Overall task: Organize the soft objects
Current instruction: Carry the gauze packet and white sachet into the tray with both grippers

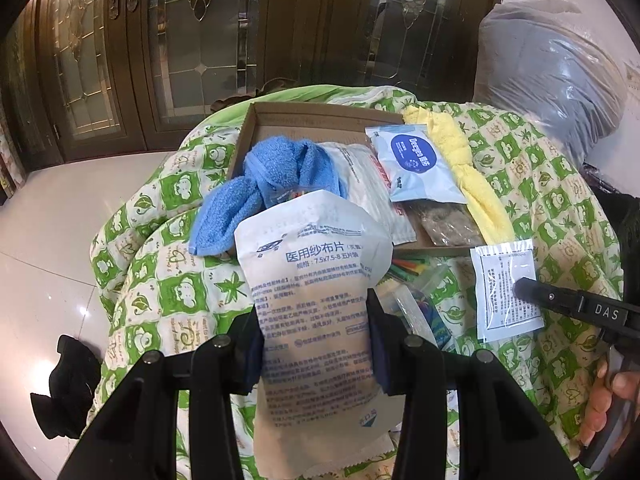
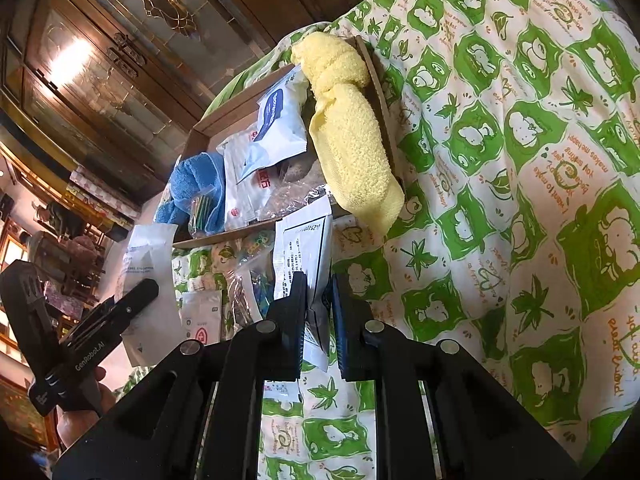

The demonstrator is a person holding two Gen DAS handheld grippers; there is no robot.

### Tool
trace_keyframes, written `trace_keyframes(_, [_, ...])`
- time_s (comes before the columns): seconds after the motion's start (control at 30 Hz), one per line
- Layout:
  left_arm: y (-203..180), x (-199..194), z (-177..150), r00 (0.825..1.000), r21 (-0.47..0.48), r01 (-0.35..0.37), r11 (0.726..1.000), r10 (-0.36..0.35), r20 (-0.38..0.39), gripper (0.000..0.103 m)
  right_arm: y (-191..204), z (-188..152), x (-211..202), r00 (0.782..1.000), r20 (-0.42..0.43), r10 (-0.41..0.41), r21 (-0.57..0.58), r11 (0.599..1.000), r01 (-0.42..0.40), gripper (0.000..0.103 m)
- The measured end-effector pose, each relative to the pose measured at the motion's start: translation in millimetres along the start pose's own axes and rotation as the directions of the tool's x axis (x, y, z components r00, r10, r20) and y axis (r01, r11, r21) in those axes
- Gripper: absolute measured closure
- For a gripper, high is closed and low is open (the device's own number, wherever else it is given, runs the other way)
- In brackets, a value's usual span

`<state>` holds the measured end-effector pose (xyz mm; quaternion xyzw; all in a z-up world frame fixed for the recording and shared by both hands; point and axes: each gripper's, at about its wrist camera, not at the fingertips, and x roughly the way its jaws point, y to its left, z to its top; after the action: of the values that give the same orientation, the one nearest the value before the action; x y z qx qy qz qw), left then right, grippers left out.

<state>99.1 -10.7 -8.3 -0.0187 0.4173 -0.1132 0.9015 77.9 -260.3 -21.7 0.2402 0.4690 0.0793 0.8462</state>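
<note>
My left gripper [image 1: 314, 312] is shut on a large white gauze packet [image 1: 312, 280] and holds it up in front of a cardboard tray [image 1: 280, 114] on a green-patterned quilt. The tray holds a knotted blue towel [image 1: 260, 188], a white pouch [image 1: 360, 184], a blue-labelled wipes pack [image 1: 416, 164] and a yellow towel [image 1: 472, 172] along its right edge. My right gripper [image 2: 320, 280] is shut on a small white sachet [image 2: 308, 248], also in the left wrist view [image 1: 506, 288], just in front of the tray [image 2: 224, 120].
A clear bag of coloured sticks [image 1: 412, 280] lies on the quilt [image 1: 160, 280] between the grippers. A grey bundle in clear plastic [image 1: 552, 68] sits at back right. Wooden glass-panelled doors [image 1: 200, 40] stand behind, white tiled floor at left.
</note>
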Motion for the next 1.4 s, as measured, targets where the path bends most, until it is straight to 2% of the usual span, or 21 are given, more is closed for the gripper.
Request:
trace_keyframes(0.6, [18,9,39,0.999,-0.049,0.038,0.998,-0.038,0.009,0.060,8,6,2,1.000,0.005,0.018,-0.007,1.000,-0.018,0.091])
trace_keyframes(1.4, [21,40,99,0.998,-0.032,0.065,0.997,-0.065,-0.010,0.060,30,28,6,0.999,-0.001,0.048,-0.044,0.998,-0.048,0.091])
